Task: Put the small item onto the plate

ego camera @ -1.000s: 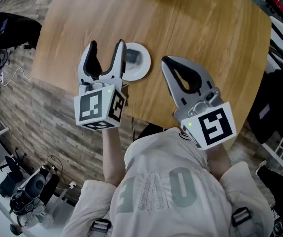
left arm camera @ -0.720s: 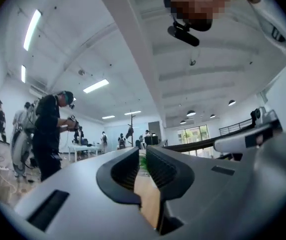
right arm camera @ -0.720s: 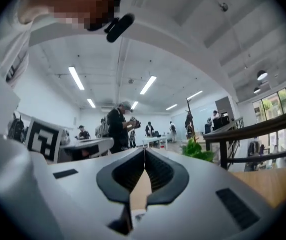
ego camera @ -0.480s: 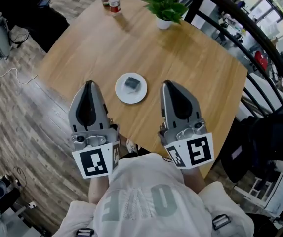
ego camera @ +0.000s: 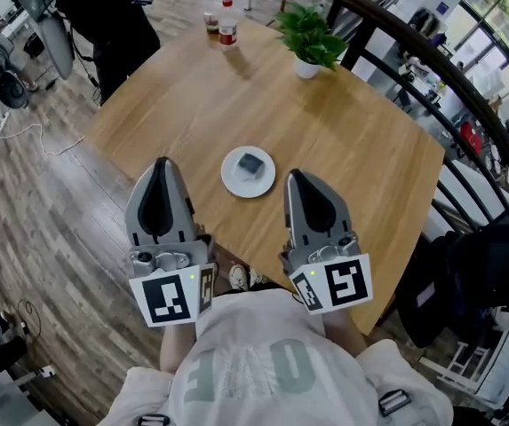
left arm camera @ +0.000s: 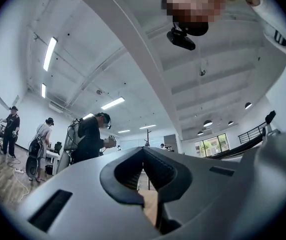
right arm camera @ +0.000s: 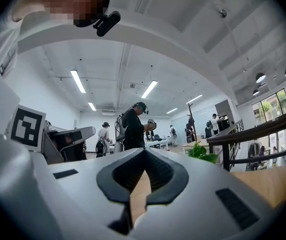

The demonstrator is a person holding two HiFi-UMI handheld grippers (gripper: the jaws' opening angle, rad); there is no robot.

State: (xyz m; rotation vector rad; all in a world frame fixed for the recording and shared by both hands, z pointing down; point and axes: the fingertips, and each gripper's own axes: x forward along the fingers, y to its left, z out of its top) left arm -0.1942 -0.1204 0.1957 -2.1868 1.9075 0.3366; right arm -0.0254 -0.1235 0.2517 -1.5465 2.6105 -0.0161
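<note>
A small dark grey item [ego camera: 250, 162] lies on the white round plate [ego camera: 234, 180], which sits on the wooden table [ego camera: 352, 140] near its front corner. My left gripper [ego camera: 162, 161] is held below and left of the plate, off the table's edge, its jaws shut with nothing between them. Just right of the plate, my right gripper [ego camera: 293, 175] is also shut and empty. Both point up and away from the table: the left gripper [left arm camera: 143, 150] in its own view and the right gripper [right arm camera: 144, 151] in its own view show tips meeting against the room's ceiling.
A potted plant [ego camera: 310, 38], a bottle [ego camera: 227, 22] and a small jar [ego camera: 210, 18] stand at the table's far edge. A dark railing [ego camera: 432, 78] curves along the right. A person [ego camera: 107, 11] stands at the far left, and a black bag [ego camera: 494, 260] lies on the right.
My left gripper stood open beside the plate a second ago; it has since shut and drawn back toward me. The right gripper also pulled back. The item stayed on the plate.
</note>
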